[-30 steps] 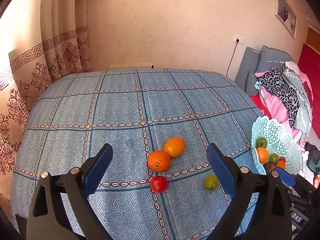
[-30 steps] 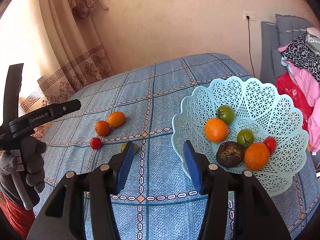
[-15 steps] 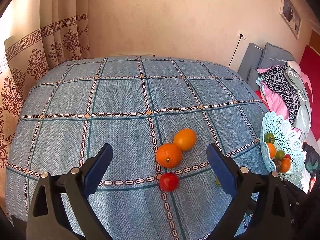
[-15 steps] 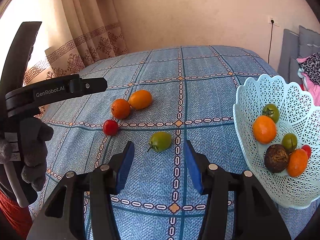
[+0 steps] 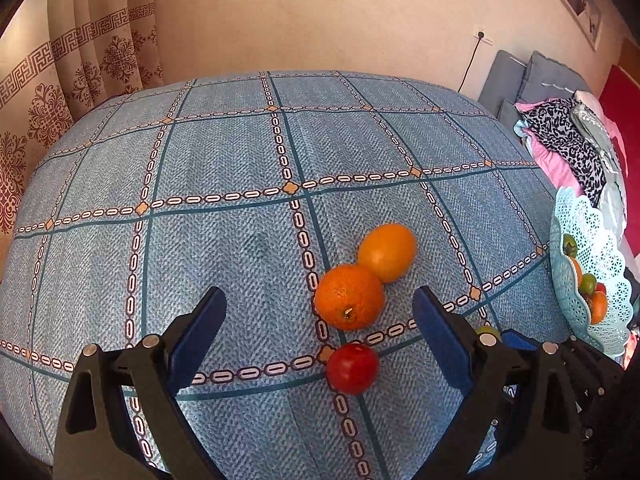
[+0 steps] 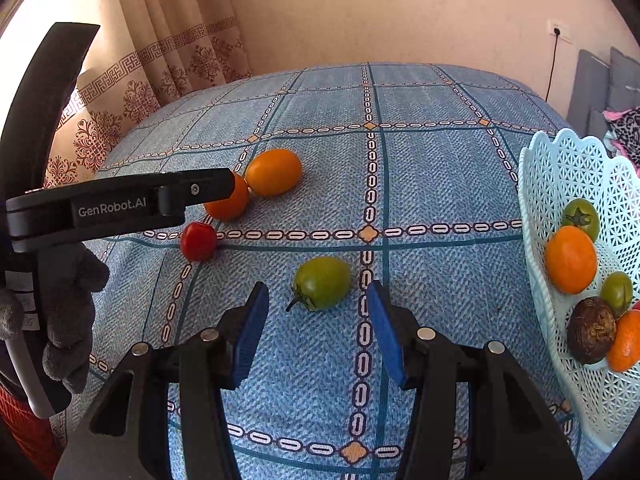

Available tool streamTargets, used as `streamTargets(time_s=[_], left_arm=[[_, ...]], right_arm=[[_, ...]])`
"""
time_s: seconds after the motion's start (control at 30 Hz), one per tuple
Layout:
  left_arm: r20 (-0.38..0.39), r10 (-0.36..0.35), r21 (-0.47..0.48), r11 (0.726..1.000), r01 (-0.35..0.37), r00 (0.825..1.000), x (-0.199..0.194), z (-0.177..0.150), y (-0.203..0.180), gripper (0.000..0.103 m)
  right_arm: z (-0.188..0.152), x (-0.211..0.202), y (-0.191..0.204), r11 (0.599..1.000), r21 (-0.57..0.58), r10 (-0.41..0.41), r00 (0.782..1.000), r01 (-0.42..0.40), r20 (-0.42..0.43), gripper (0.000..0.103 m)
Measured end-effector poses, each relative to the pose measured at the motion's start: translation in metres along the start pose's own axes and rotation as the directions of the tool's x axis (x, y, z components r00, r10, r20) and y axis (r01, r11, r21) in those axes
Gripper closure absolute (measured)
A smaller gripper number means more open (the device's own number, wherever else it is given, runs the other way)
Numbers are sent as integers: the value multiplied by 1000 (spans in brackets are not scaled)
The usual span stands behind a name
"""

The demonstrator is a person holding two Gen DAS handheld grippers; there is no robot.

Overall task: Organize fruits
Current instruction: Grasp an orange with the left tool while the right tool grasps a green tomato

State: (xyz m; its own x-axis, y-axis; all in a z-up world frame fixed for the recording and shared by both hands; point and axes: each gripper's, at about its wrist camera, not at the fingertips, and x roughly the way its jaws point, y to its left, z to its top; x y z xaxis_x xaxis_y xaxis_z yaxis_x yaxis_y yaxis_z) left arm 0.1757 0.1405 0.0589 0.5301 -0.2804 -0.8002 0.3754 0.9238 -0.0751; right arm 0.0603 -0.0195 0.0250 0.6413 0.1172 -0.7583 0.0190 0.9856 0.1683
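Observation:
On the blue checked cloth lie an orange (image 5: 349, 297), a smoother yellow-orange fruit (image 5: 386, 252) touching it, a red tomato (image 5: 352, 367) and a green tomato (image 6: 322, 283). My left gripper (image 5: 319, 312) is open, with the orange and red tomato between its fingers' lines of sight, slightly right of centre. My right gripper (image 6: 318, 300) is open just short of the green tomato, which sits in line with the gap. The pale blue lattice basket (image 6: 560, 184) at the right holds several fruits. The left gripper (image 6: 192, 190) also appears at the left in the right wrist view.
A gloved hand (image 6: 64, 312) holds the left gripper's handle. Patterned curtains (image 5: 80, 64) hang behind the table's far left. A pile of clothes (image 5: 568, 144) and grey cushions lie beyond the table's right edge, behind the basket (image 5: 600, 248).
Both grippers have moved forward and lower toward the loose fruits. The right gripper swung left from the basket and now faces the green tomato. Both stay open.

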Motion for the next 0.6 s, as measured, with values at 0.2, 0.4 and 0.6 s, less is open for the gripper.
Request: streamTargets(time_s=[0.2,0.4,0.6], left_arm=[[-31,3,32,999,-2,1000,16,0,-7,31],[-36,-4,52,999,6,999,28,-3,-11,43],[-21,-33,72,997,35,999,27,-4,-17,63]], right_arm=[[2,6,2,1000,-4,-1,1000,1,-4,52],[4,8,2,1000,-6,-1,1000,1,-4,52],[2,9,0,1000,-4,-5,1000,5,3,52]])
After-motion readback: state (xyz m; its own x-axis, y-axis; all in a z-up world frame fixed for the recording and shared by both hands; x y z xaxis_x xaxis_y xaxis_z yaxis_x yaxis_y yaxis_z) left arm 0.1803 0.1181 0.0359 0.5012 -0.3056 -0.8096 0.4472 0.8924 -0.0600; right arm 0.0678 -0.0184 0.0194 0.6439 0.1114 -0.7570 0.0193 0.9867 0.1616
